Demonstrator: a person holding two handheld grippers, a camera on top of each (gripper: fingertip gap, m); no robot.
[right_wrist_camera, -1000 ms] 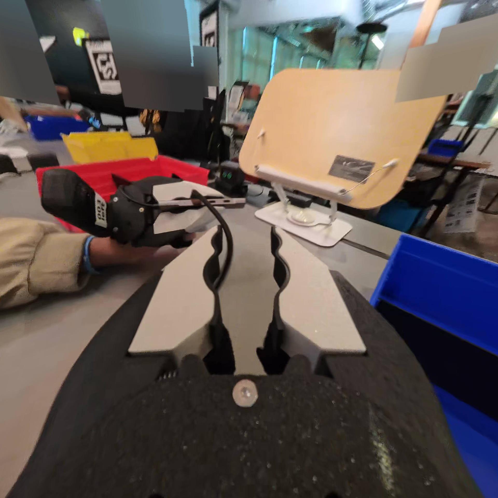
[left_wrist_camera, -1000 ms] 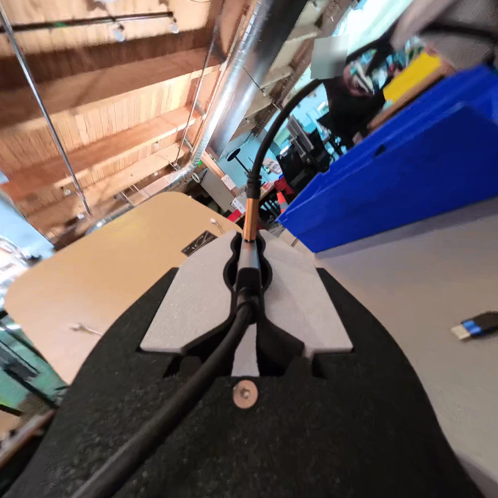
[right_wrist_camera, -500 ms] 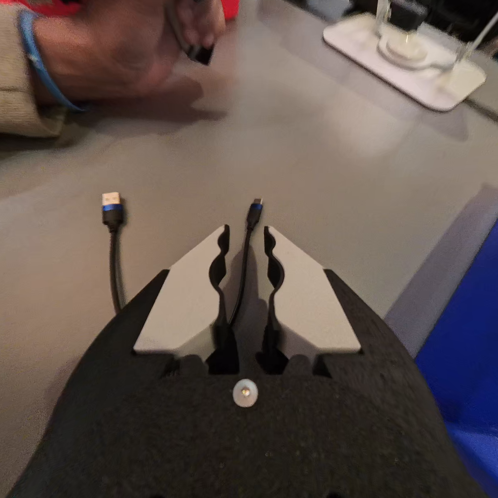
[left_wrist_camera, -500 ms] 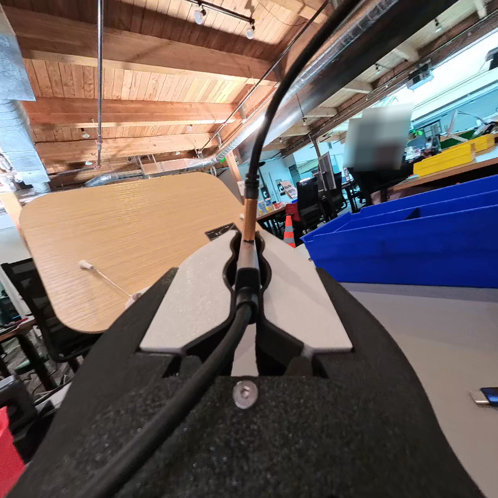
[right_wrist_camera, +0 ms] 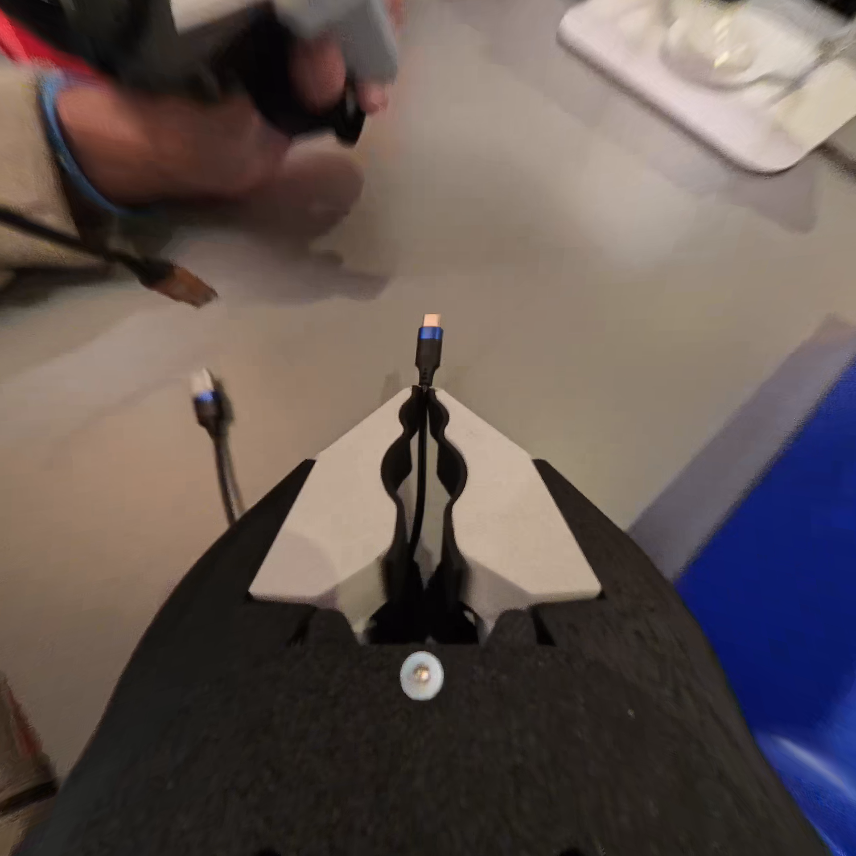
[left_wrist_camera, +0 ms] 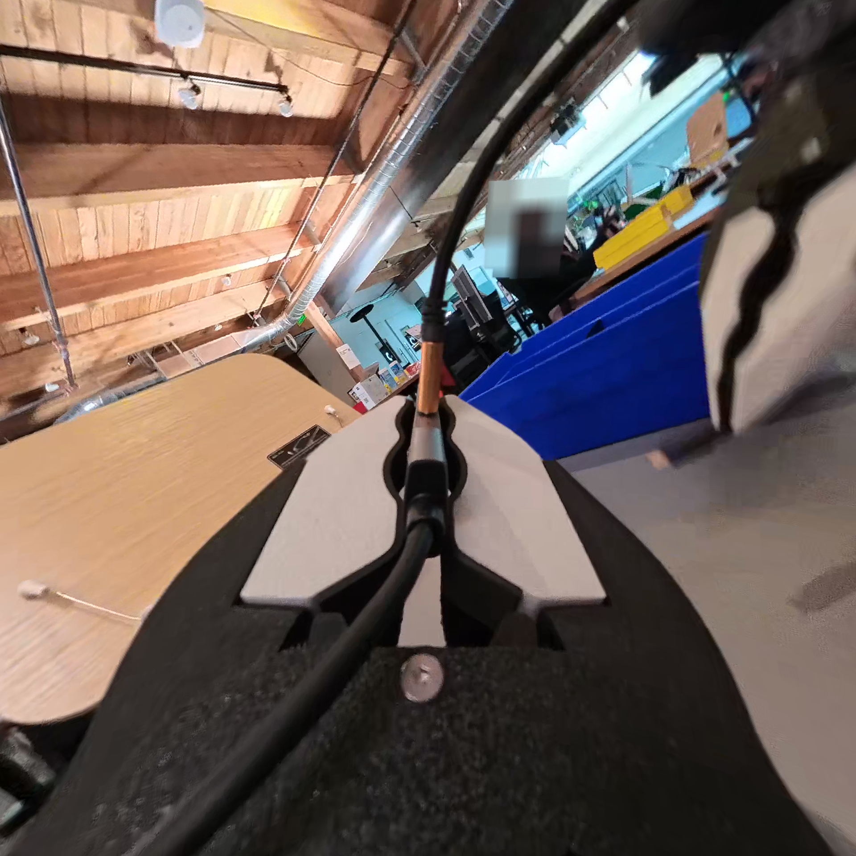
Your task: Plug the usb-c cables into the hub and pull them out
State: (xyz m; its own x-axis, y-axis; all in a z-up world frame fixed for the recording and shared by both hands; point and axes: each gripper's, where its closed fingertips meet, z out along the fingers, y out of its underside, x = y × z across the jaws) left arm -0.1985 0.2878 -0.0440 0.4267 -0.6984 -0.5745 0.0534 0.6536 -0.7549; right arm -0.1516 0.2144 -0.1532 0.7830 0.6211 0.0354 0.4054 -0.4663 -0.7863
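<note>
My left gripper is shut on a slim grey hub, held up off the table. A copper-coloured plug sits in the hub's front end, and its black cable rises away. The hub's own black cable trails back toward the camera. My right gripper is shut on a thin black usb-c cable just behind its blue-ringed plug, which sticks out past the fingertips above the grey table. The right gripper also shows blurred in the left wrist view.
A second blue-ringed plug lies on the table to the left. A loose copper plug hangs near the person's hand. A blue bin is at the right, a white stand base far right, and a wooden board beside the hub. My right fingertips sit around 15 cm from my left ones.
My right gripper has closed on the usb-c cable, with the plug now past its tips. The left gripper has tilted with the hub, and the right gripper has come into its view.
</note>
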